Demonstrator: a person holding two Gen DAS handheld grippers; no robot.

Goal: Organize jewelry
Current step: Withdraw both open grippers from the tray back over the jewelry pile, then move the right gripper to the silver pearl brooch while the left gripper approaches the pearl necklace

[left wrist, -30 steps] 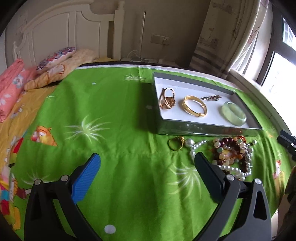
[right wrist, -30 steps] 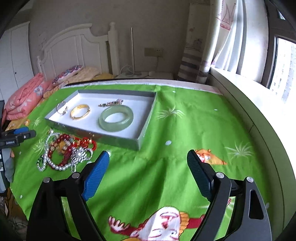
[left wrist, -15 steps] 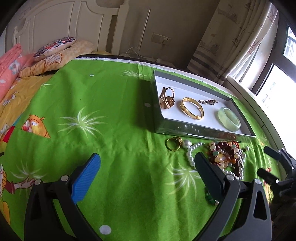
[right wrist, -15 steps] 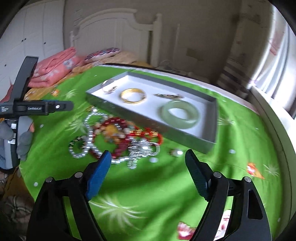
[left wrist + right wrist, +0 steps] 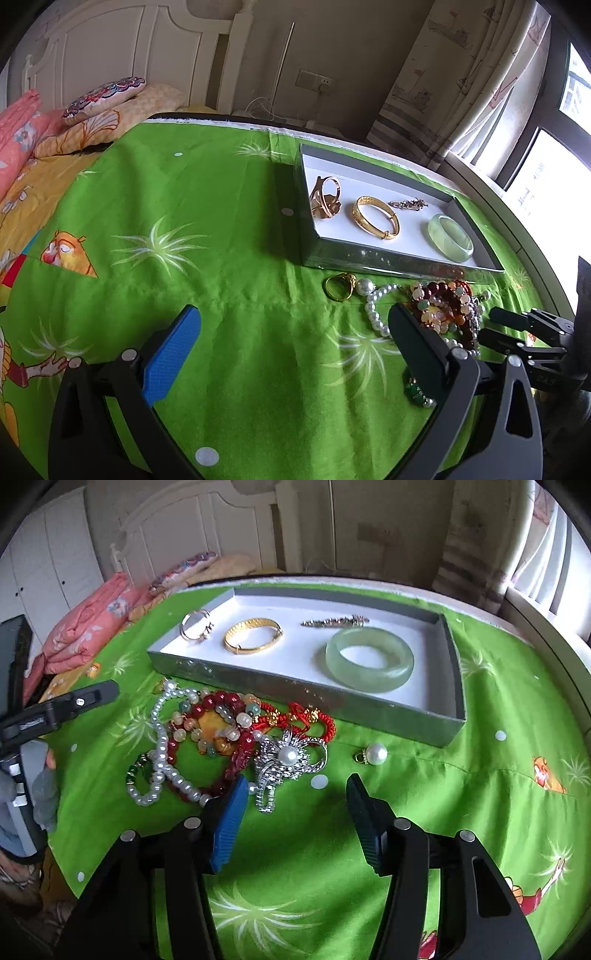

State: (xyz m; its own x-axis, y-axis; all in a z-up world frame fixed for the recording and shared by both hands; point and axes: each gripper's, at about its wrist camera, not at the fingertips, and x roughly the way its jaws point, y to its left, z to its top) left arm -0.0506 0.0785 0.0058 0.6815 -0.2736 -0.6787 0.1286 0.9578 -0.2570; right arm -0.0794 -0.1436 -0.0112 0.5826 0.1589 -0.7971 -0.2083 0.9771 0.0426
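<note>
Right gripper (image 5: 295,797), jaws wide, above silver brooch (image 5: 286,760), left gripper (image 5: 295,332), jaws wide, empty, grey tray (image 5: 303,698) holding jade bangle (image 5: 369,661)

A shallow grey rectangular tray (image 5: 452,657) lies on the green printed bedsheet (image 5: 480,794). In the tray, left to right: gold rings (image 5: 195,626), gold bangle (image 5: 253,639), pale green jade bangle (image 5: 369,660); a silver chain clasp (image 5: 334,621) lies behind the jade bangle. Before the tray lies a tangled pile of bead necklaces (image 5: 207,734), with a silver pearl brooch (image 5: 286,758) and a loose pearl pendant (image 5: 375,754) to its right.
</note>
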